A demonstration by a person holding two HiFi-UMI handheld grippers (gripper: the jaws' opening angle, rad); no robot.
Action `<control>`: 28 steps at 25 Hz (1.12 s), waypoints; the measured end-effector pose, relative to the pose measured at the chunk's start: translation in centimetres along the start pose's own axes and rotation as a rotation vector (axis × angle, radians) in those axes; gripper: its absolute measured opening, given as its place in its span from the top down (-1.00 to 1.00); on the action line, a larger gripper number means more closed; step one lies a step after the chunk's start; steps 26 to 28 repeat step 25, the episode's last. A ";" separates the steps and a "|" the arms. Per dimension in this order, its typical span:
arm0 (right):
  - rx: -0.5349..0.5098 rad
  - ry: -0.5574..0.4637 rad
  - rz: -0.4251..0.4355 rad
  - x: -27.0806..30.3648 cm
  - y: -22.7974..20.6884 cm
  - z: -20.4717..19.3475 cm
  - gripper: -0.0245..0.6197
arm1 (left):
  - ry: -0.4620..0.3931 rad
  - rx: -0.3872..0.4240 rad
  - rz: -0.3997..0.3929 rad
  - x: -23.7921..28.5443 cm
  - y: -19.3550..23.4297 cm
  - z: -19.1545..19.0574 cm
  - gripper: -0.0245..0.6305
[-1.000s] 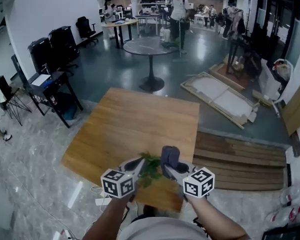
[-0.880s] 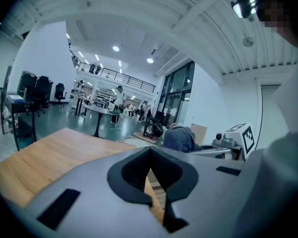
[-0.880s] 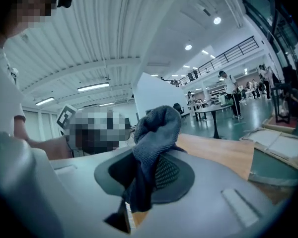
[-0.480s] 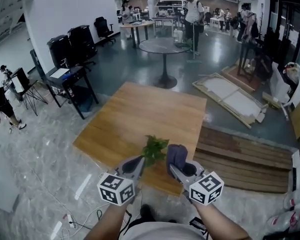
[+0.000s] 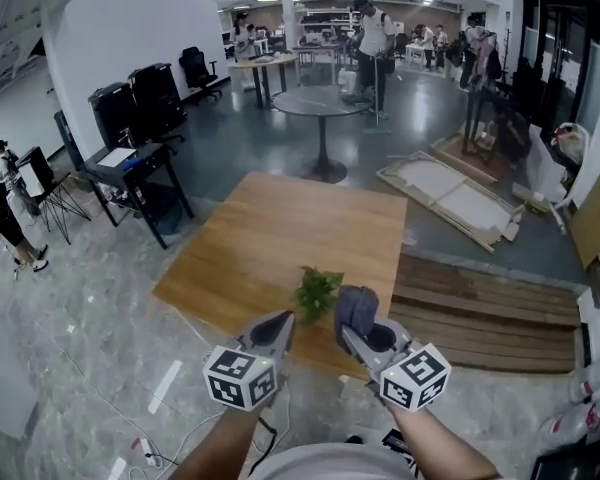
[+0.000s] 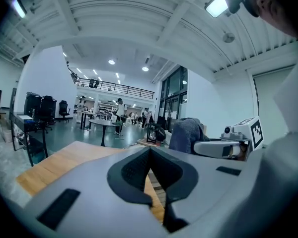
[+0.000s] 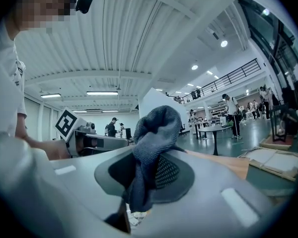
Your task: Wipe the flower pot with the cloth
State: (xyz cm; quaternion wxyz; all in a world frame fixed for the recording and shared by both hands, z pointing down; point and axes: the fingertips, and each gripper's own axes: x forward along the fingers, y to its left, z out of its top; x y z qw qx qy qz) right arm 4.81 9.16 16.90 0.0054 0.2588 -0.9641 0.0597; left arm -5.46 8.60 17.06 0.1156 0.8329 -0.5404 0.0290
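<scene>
Your left tongs [image 5: 282,319]: jaws together, empty | your right tongs [image 5: 351,332]: clamped on grey cloth [image 5: 356,307] | plant [image 5: 316,290]: on desk [image 5: 270,233] near its edge, just beyond both tongs.

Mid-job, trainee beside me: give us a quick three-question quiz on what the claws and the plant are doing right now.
1. True or false: the left claw holds the cloth.
2. Where does the plant stand? A on the wooden table; B on the floor; C on a chair.
3. Fill in: the left claw's jaws are ___.
Key: 1 false, the right claw grips it; 2 A; 3 shut, empty.
</scene>
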 end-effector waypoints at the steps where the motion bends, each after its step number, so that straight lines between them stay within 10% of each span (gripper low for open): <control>1: -0.002 -0.003 -0.008 0.0 1.0 0.1 0.73 | 0.003 0.002 -0.010 -0.8 0.1 0.0 0.91; 28: -0.003 -0.049 -0.146 -1.7 14.8 -1.3 0.73 | 0.029 0.017 -0.147 -12.7 -0.4 -2.1 0.91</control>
